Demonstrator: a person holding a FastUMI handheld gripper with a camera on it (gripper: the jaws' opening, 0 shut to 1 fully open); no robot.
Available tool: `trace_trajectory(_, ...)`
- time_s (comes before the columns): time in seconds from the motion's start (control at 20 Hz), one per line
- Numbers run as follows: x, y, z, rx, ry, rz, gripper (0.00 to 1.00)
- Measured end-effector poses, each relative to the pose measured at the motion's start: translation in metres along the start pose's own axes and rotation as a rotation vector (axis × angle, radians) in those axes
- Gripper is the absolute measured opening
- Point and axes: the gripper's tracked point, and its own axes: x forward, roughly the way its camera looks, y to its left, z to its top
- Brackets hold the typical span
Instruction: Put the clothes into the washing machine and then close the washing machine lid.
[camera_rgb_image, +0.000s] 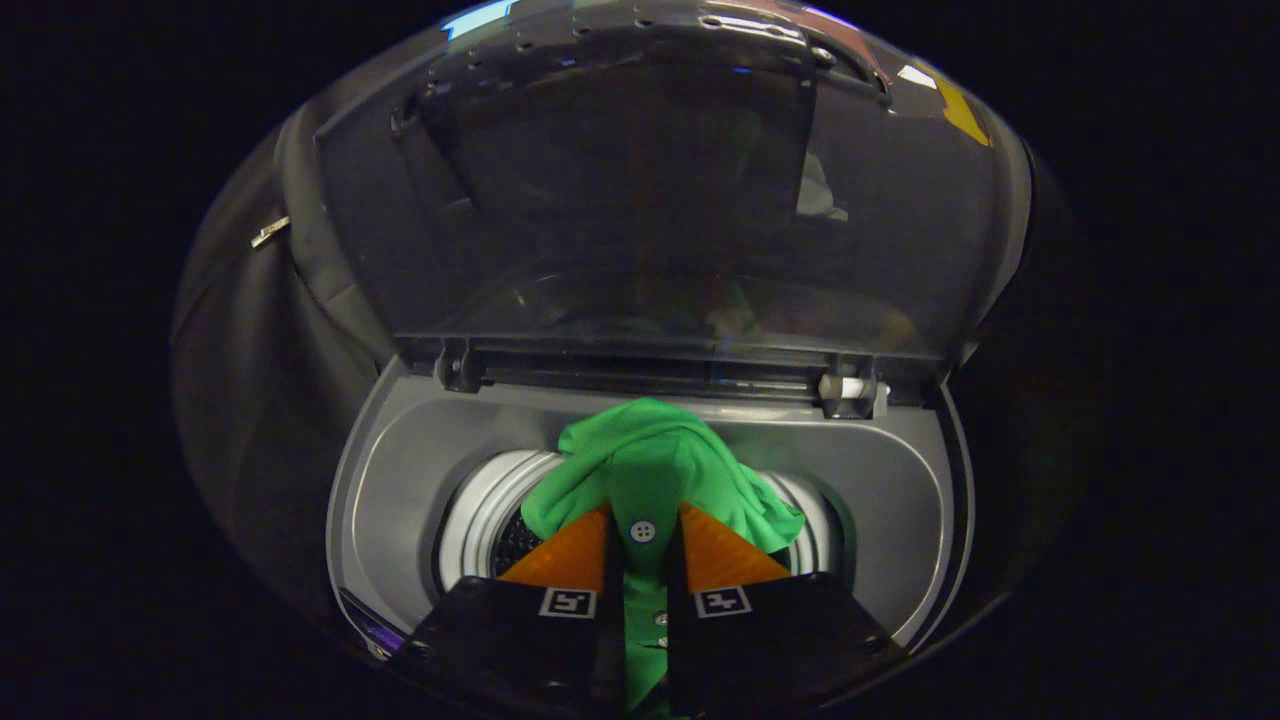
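A green garment (655, 470) with a white-buttoned placket is pinched between the fingers of the gripper (643, 535), bunched up over the round drum opening of the washing machine (400, 470). The machine's translucent lid (640, 200) stands raised, hinged along the rear edge.

Two wedge-shaped fingers (575, 550) are seen on the gripper (644, 545), each tapering toward its tip. Behind them, two broad black blocks (500, 640) form the body. A small square black-and-white marker (567, 602) is fixed on the left block, and a matching marker (723, 601) on the right. A small screw (418, 648) is seen on the left block.
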Motion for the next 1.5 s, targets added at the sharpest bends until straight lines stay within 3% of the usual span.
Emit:
trace_trajectory(0.1, 0.001, -0.005, -0.002, -0.043, -0.006, -0.014, 0.30)
trace_trajectory(0.2, 0.000, -0.010, 0.002, -0.087, -0.039, -0.028, 0.49)
trace_trajectory(0.35, -0.003, -0.015, -0.001, -0.083, -0.035, -0.044, 0.97)
trace_trajectory(0.4, -0.003, -0.013, -0.002, -0.064, -0.033, -0.033, 1.00)
trace_trajectory(0.8, -0.013, -0.023, 0.002, -0.040, -0.110, -0.020, 1.00)
trace_trajectory(0.95, -0.028, -0.025, 0.022, -0.024, -0.203, -0.006, 1.00)
trace_trajectory(1.5, -0.173, -0.008, 0.155, 0.003, -0.661, 0.045, 1.00)
